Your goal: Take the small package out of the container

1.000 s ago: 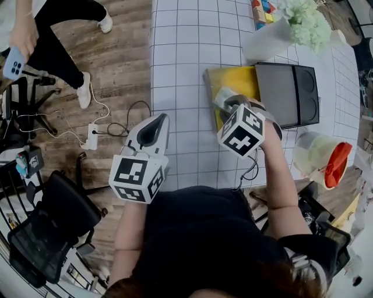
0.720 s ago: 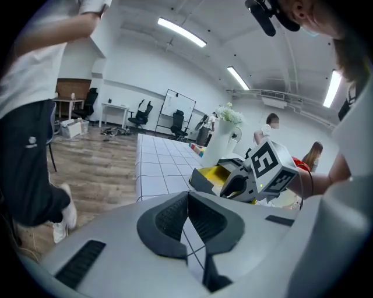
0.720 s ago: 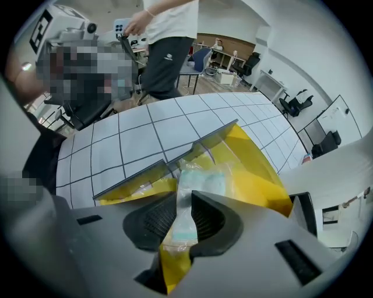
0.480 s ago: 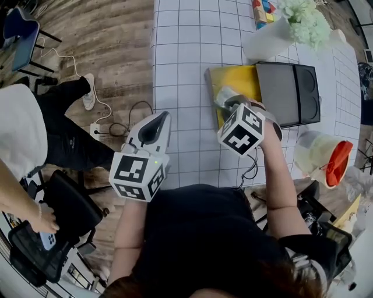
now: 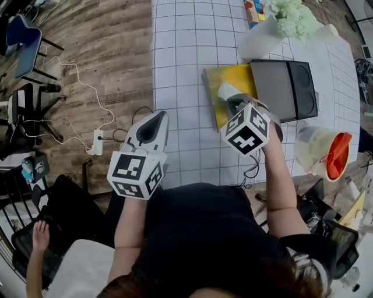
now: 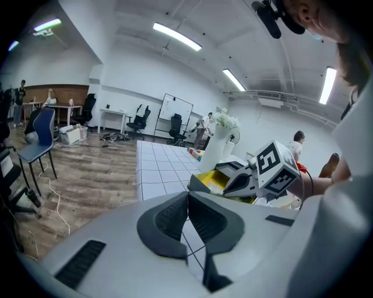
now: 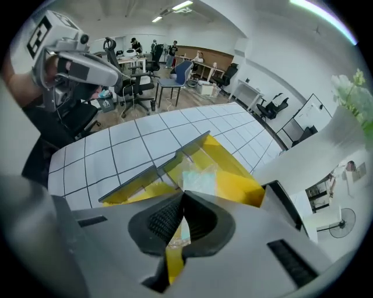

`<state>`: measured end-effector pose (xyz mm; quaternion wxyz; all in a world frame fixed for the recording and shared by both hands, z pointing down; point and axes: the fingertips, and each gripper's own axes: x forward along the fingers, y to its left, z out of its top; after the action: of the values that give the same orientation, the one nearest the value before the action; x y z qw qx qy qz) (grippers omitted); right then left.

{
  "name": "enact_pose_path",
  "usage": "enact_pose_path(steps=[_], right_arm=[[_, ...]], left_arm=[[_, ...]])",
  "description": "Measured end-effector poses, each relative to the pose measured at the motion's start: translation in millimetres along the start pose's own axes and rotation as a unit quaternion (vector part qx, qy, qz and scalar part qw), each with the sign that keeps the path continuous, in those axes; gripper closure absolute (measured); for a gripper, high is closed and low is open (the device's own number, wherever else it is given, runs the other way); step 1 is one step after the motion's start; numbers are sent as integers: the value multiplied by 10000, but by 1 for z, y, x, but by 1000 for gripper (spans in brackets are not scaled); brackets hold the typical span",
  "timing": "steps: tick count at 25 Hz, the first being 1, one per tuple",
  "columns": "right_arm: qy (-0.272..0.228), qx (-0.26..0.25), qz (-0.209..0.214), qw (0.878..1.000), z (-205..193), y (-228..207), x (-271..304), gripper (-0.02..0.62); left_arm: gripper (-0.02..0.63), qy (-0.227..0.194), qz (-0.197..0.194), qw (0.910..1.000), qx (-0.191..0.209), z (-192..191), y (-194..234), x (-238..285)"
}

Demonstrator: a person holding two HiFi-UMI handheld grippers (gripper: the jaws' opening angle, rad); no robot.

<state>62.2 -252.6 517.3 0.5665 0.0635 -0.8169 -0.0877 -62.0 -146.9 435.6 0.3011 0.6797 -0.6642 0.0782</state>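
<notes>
A yellow open container (image 5: 234, 80) lies on the white gridded table (image 5: 186, 52), seen close up in the right gripper view as a yellow container (image 7: 236, 177). My right gripper (image 5: 232, 102) reaches into its near end. Its jaws are shut on the small clear package (image 7: 198, 177), whose lower edge is pinched between the pads. From the head view the package (image 5: 225, 91) shows as a pale patch just beyond the jaws. My left gripper (image 5: 157, 119) hovers at the table's left edge, apart from the container, jaws shut (image 6: 187, 195) with nothing between them.
A black tray (image 5: 285, 90) lies against the container's right side. A white vase with flowers (image 5: 265, 38) stands behind it, coloured blocks (image 5: 254, 9) at the far edge. A pale cup with an orange insert (image 5: 323, 154) sits front right. Cables and a power strip (image 5: 96, 142) lie on the floor.
The right gripper's jaws have closed onto the package inside the container. The left gripper has barely moved. A person on the floor at the left has walked past toward the bottom of the view.
</notes>
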Motion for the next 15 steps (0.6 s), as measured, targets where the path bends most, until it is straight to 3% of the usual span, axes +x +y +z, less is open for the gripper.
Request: enact_pose_path(steps=[8,15], right_arm=[[-408,238,-593,9971,19,-2,-37,578],[-875,747,-989,9884,45,10,-69,578]], left_arm=[[578,-138,-64,9998,109,7,8,-17],[578,-213,-235,9993,196,17,23,-33]])
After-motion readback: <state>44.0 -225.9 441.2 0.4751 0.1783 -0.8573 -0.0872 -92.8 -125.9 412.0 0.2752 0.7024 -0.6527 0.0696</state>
